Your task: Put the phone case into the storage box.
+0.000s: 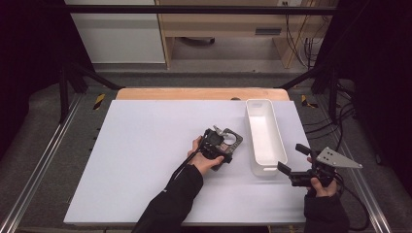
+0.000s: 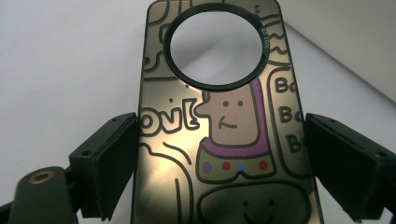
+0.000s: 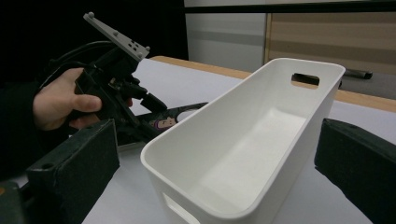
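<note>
My left gripper (image 1: pixel 224 144) sits just right of the middle of the high view, with the thing I am working on between its jaws: a flat, glossy card-like tag (image 2: pixel 224 126) printed with cartoon doodles and pierced by a black-rimmed round hole (image 2: pixel 215 46) near its far end. In the left gripper view it runs up the centre of the frame; the left jaw meets its left edge and the right jaw stands at its right edge, though I cannot tell whether that pad is pressing or only just beside it. So I am closed on its width or very nearly so, gripping it by its two long edges.

I judge the tag light, thin and stiff, with a slick, mirror-like face that could slide out if I squeezed lightly. Edge-on is the sensible hold, near the middle of its length, where the pads bear on straight parallel sides. The ring end offers little for the pads to bear on. Being thin, it may bow under hard pressure.

The white plastic bin (image 1: pixel 265 137) stands just to the right of it on the white tabletop (image 1: pixel 141 160), empty, with a handle slot (image 3: pixel 305 79) in its end wall. My right gripper (image 1: pixel 295 160), at the lower right of the high view, is wide open and holds nothing, its jaws either side of the bin's near end.
</note>
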Demonstrator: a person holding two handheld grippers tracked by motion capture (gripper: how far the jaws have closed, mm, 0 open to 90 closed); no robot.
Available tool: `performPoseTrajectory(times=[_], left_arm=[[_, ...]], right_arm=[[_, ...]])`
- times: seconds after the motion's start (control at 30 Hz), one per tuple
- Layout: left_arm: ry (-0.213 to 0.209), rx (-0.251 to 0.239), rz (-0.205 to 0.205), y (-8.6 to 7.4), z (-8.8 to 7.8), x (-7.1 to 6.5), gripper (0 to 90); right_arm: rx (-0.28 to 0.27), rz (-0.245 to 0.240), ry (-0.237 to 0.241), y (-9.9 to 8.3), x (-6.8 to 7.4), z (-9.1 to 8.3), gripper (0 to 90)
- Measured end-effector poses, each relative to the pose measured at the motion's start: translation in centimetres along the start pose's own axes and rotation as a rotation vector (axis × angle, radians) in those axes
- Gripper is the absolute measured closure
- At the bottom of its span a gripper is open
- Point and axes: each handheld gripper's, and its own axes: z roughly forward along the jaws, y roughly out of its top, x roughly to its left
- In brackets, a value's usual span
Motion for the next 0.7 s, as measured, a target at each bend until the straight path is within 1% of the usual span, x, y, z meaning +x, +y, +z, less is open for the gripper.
performPoseTrajectory(times=[0.07,0.2,0.3,0.47,0.63,0.67,0.7], left_arm=[[-0.002,-0.006,0.005,0.0,-0.5,0.2,11.5],[-0.014,-0.027,-0.002,-0.2,-1.6,0.5,11.5],[-0.019,-0.036,0.005,-0.4,-2.4,0.8,11.4],[-0.033,-0.058,0.006,-0.8,-3.9,1.4,11.4],[-0.042,-0.064,0.017,-1.4,-5.3,2.0,11.5],[-0.048,-0.065,0.014,-1.5,-5.5,2.1,11.5],[-0.05,-0.063,0.022,-1.6,-5.7,2.2,11.4]], right_arm=[[0.0,0.001,0.0,0.0,0.0,0.0,0.3],[0.002,0.002,0.0,0.0,0.0,0.0,0.3],[0.003,0.0,-0.002,0.0,0.1,0.0,0.3],[-0.001,-0.004,-0.004,0.1,0.2,0.1,0.3],[0.011,-0.012,-0.005,0.2,0.4,0.2,0.3],[0.012,-0.012,-0.003,0.2,0.4,0.3,0.3],[0.015,-0.014,-0.005,0.2,0.4,0.3,0.3]])
